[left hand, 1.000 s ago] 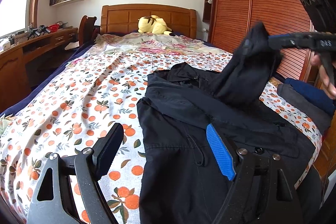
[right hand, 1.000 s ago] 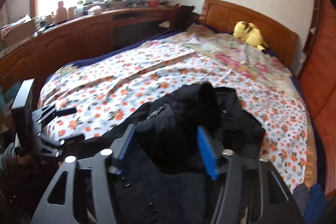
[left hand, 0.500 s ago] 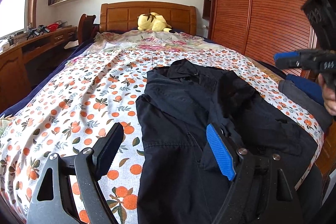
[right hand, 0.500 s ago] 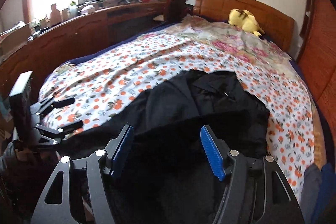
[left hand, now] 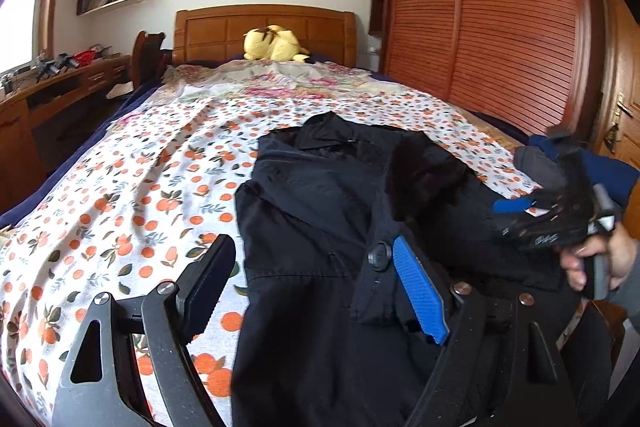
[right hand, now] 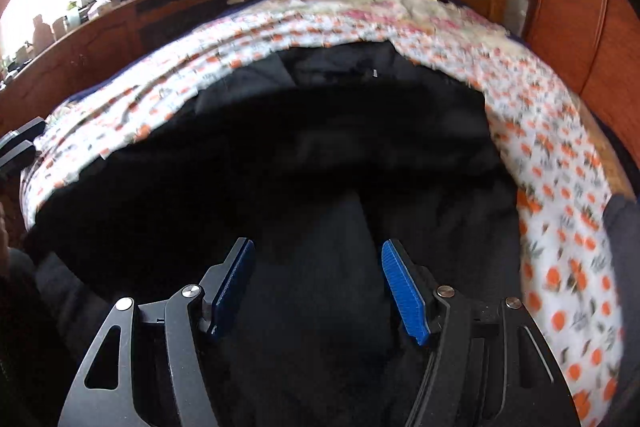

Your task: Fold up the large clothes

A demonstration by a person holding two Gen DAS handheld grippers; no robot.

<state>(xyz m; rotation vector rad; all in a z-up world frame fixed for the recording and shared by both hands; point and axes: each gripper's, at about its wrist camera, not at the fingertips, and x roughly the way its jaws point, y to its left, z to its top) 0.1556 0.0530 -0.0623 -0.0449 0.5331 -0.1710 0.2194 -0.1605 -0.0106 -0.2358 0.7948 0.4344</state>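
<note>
Black jacket (left hand: 320,227) lies lengthwise, collar toward headboard (left hand: 224,31).

Sunlit bedroom: wooden headboard (left hand: 264,27), louvered wardrobe (left hand: 492,11), desk (left hand: 60,87).

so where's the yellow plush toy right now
The yellow plush toy lies at the far end of the bed against the wooden headboard, well beyond the black jacket; the right wrist view shows it top centre-right.

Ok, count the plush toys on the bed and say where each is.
1: a yellow plush toy lies against the wooden headboard; others may be hidden.
</note>
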